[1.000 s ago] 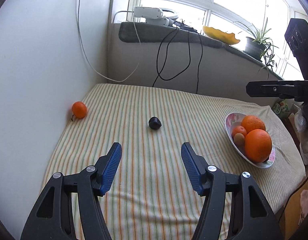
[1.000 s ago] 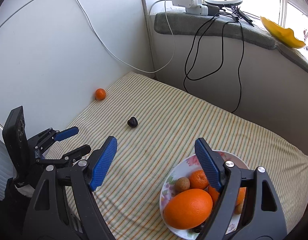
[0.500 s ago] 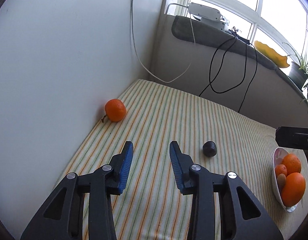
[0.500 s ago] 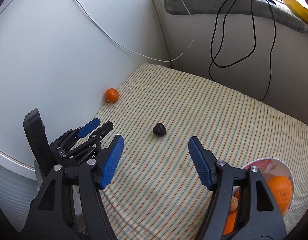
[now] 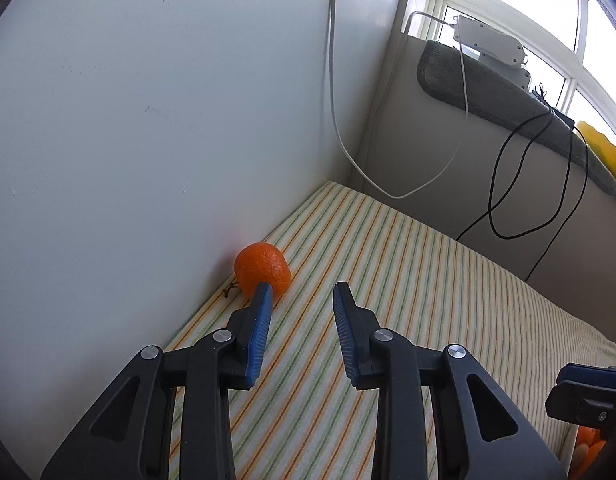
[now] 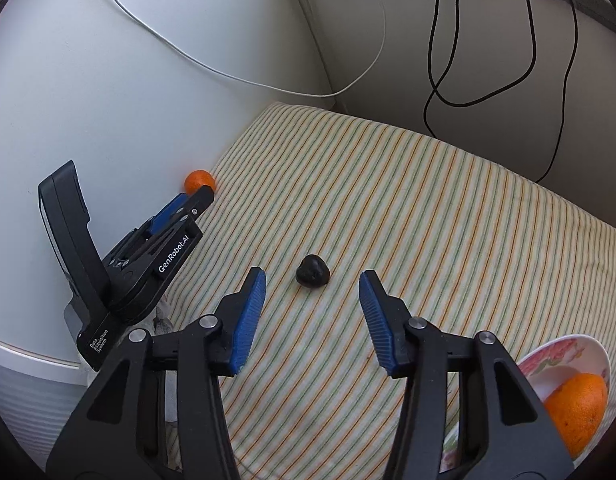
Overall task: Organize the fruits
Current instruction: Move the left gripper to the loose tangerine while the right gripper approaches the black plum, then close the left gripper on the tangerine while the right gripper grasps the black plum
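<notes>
Fruit here handles light: the small round orange tangerine [image 5: 263, 267] against the white wall [image 5: 148, 120] is soft-skinned and may roll, so grip its widest part. The left gripper [image 5: 302, 294], jaws just narrowed and empty, sits beside it. The right gripper [image 6: 312, 285], also closing and empty, hovers short of the small dark lumpy fruit [image 6: 312, 272] on the striped cloth [image 6: 427, 220].

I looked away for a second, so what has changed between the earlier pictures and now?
Both hand-held grippers advanced and their jaws have just been closing, with nothing between them. The left hand-held gripper swung toward the small orange by the wall; the right hand-held gripper moved from the bowl toward the dark fruit. Neither fruit moved.
</notes>
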### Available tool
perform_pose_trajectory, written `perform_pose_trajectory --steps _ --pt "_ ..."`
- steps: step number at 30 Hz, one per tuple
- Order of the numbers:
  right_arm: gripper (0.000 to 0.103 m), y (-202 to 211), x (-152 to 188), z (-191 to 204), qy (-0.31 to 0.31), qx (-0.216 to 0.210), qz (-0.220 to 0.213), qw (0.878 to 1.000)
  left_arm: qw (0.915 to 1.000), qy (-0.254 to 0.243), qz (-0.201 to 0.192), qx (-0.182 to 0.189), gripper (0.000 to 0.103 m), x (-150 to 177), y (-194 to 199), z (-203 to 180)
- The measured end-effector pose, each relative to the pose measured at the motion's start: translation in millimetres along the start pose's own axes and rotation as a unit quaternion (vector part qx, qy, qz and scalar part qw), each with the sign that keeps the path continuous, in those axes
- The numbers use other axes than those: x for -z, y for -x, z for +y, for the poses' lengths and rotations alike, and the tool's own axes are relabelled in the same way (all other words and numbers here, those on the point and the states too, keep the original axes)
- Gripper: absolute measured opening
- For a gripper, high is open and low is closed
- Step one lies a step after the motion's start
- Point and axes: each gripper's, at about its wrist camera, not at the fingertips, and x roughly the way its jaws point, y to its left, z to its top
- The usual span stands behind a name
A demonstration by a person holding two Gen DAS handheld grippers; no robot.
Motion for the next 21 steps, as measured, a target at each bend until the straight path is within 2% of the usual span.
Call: perform_pose_trajectory --steps 8,12,14,17,20,21 --pt "0.051 -23.8 -2.5 6.6 -0.002 0.006 0.018 1.000 0.9994 -0.017 -0.005 -0.031 0.030 -3.5 -9.7 -5.1" --pt "0.047 -36.7 -2.5 15.8 0.011 0.018 0.026 0.999 0.9990 -0.001 -0.009 -0.043 0.030 1.0 -6.4 1.2" --pt "0.047 -40.8 -0.6 18.9 0.016 0.021 0.028 0.999 0.9993 0.012 -0.011 -0.035 0.030 1.2 -5.7 6.5" --pt "0.047 -45.2 0.2 19.7 0.018 0.021 0.030 0.999 0.9991 0.025 0.012 -0.032 0.030 -1.1 -16.0 12.1" --pt "0.046 -49.6 0.3 17.5 0.020 0.028 0.032 0.999 0.9988 0.031 0.018 -0.033 0.030 -4.1 -21.7 14.8" --pt "0.043 -52.8 -0.6 17.9 0.020 0.031 0.033 0.999 0.9989 0.029 0.016 -0.032 0.030 -5.4 -22.3 15.0"
